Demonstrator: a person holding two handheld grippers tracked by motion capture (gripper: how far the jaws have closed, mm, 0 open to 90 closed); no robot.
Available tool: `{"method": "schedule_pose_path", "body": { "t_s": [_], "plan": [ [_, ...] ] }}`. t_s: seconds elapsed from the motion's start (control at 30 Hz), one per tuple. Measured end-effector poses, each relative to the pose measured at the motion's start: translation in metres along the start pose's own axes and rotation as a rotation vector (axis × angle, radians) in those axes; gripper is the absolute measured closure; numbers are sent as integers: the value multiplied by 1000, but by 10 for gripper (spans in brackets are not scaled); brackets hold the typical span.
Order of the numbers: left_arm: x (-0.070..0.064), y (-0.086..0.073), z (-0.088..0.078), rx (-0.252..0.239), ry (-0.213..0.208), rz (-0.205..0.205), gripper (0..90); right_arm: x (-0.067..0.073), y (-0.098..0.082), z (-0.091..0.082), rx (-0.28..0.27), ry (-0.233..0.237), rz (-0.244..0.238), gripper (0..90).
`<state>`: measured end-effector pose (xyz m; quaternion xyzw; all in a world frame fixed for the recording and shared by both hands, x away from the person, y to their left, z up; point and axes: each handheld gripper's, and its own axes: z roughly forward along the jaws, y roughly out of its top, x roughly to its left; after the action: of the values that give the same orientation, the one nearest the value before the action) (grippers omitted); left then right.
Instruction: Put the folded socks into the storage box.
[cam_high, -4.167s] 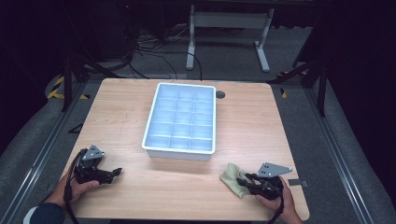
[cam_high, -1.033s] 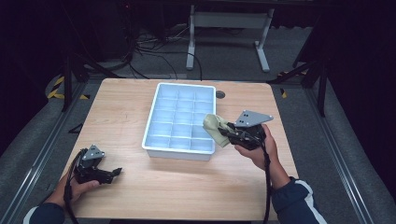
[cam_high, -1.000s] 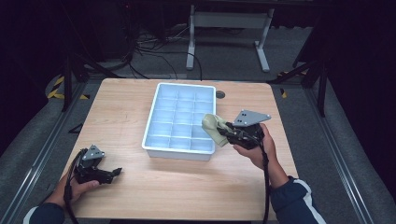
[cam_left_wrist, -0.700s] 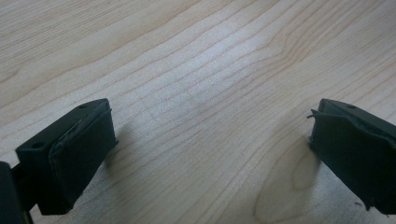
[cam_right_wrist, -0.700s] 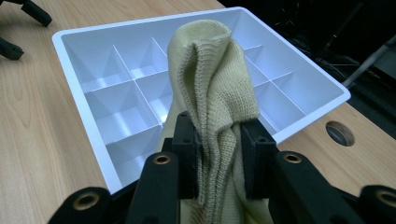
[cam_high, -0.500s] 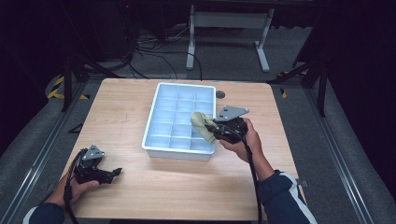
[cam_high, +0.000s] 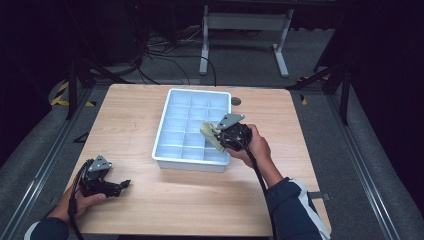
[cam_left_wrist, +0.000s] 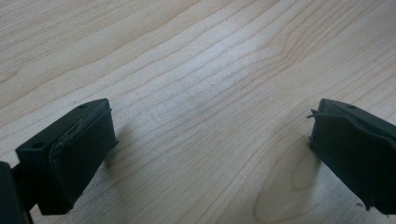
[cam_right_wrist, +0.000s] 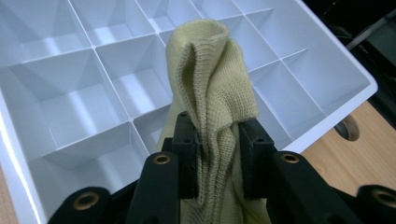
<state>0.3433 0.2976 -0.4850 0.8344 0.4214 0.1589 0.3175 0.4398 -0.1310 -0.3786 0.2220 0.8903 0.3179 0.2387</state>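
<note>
Clamped on a bunched yellow-green knit cloth (cam_right_wrist: 212, 100), the right gripper (cam_high: 223, 137) has its jaws pressed into the folds, with the cloth hanging above the white divided tray (cam_high: 167, 122), over the compartments on its right side near the front. The risk, I judge, is that the soft cloth (it bulges well past the pads) drapes across a divider and lands in two cells, or snags on a pad when let go. The right hand (cam_high: 255, 147) reaches in from the tray's right edge, gripper angled down. The left gripper (cam_high: 107, 186) rests on the wooden table (cam_high: 130, 115), jaws wide apart, holding nothing.
</note>
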Motion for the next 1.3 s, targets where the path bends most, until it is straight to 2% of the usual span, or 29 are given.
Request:
{"method": "schedule_pose_path", "body": {
  "t_s": [0.23,0.37,0.5,0.57,0.63,0.83,0.9,0.93,1.07,1.3],
  "plan": [
    [0,0,0,0,0,0,4,-1,-2,13,114,12,-46,723],
    [0,0,0,1,0,-1,4,0,-1,15,140,20,-66,723],
    [0,0,0,0,-1,0,4,3,2,19,184,35,-111,723],
    [0,0,0,0,-1,0,4,6,4,23,218,66,-136,722],
    [0,0,0,0,-1,1,4,9,7,25,247,60,-164,722],
    [0,0,0,0,-2,1,4,4,13,31,292,99,-158,722],
    [0,0,0,0,-2,1,4,3,15,33,314,110,-171,722],
    [0,0,0,0,-3,1,4,4,18,35,339,108,-188,722],
    [0,0,0,0,-3,2,4,4,22,39,377,110,-199,721],
    [0,0,0,0,-3,1,4,10,25,48,435,78,-232,717]
  ]
}}
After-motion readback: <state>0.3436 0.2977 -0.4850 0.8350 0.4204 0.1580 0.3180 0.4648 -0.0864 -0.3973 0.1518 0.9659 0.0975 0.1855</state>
